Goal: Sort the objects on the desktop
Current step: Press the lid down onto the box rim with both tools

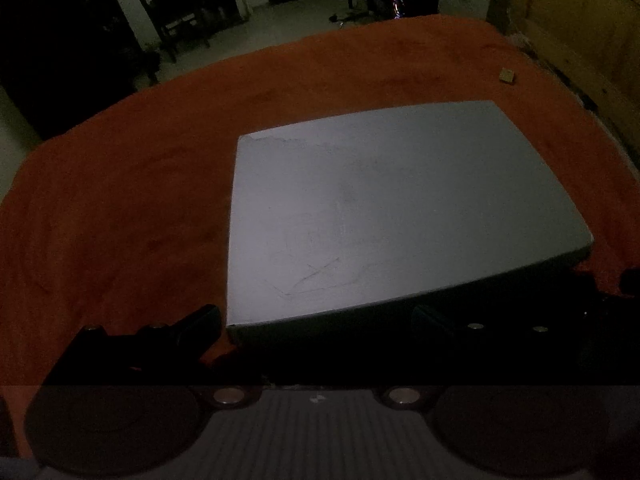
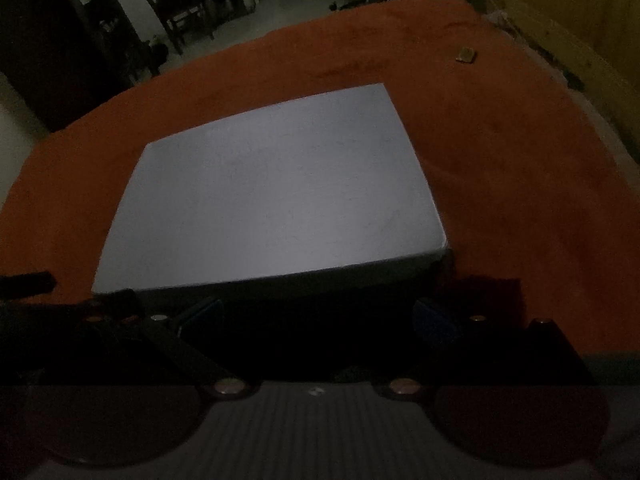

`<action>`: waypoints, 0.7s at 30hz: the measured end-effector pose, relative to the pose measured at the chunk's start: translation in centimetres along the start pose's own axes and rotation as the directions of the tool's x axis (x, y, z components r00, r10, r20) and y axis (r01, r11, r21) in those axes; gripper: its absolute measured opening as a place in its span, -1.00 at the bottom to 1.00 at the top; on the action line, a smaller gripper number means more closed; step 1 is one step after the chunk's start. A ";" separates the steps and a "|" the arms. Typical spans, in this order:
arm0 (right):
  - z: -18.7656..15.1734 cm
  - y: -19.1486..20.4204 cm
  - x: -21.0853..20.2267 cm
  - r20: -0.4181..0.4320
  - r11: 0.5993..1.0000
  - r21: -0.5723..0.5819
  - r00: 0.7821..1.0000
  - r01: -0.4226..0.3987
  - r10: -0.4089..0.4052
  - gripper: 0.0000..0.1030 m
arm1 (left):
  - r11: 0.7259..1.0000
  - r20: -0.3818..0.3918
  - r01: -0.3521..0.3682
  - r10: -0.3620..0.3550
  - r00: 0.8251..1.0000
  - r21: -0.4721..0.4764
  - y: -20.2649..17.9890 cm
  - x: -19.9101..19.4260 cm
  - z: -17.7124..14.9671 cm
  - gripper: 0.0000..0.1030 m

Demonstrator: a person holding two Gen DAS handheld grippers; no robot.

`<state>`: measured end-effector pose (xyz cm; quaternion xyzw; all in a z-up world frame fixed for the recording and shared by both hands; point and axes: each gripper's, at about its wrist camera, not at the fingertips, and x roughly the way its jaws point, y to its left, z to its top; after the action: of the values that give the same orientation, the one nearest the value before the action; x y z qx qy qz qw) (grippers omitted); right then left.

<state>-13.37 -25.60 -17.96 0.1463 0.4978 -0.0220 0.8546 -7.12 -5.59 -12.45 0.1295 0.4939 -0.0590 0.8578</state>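
A closed white box (image 1: 392, 208) lies flat on the red cloth (image 1: 120, 200), filling the middle of both views; the right wrist view shows the box (image 2: 276, 188) slightly left of centre. A small tan block (image 1: 506, 76) rests far back on the right, also seen as the block (image 2: 466, 55) in the right wrist view. My left gripper (image 1: 316, 320) is open, its dark fingers spread just short of the box's near edge. My right gripper (image 2: 316, 316) is open too, its blue-padded fingers apart at the box's near side. Nothing sits between either pair of fingers.
The room is very dim. A dark wooden chair (image 1: 168, 4) stands on the floor beyond the table's far edge. A yellowish wooden panel (image 1: 580, 32) rises along the right side. Part of the other gripper (image 1: 624, 280) shows at the right edge.
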 end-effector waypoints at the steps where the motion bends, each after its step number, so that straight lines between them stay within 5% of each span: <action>1: 0.0 0.1 0.1 0.003 1.000 -0.009 1.000 0.001 -0.001 1.00 | 1.000 0.001 -0.004 0.004 1.000 0.000 0.0 0.0 0.0 0.99; 21: 1.1 -0.9 1.9 0.060 0.997 -0.072 0.998 0.038 -0.033 1.00 | 0.998 -0.016 -0.053 0.054 0.998 0.033 -1.6 1.6 -0.4 0.99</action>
<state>-11.64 -26.53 -19.32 0.1056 0.4756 -0.0234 0.8730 -7.00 -7.00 -14.29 0.1572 0.4966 -0.0430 0.8526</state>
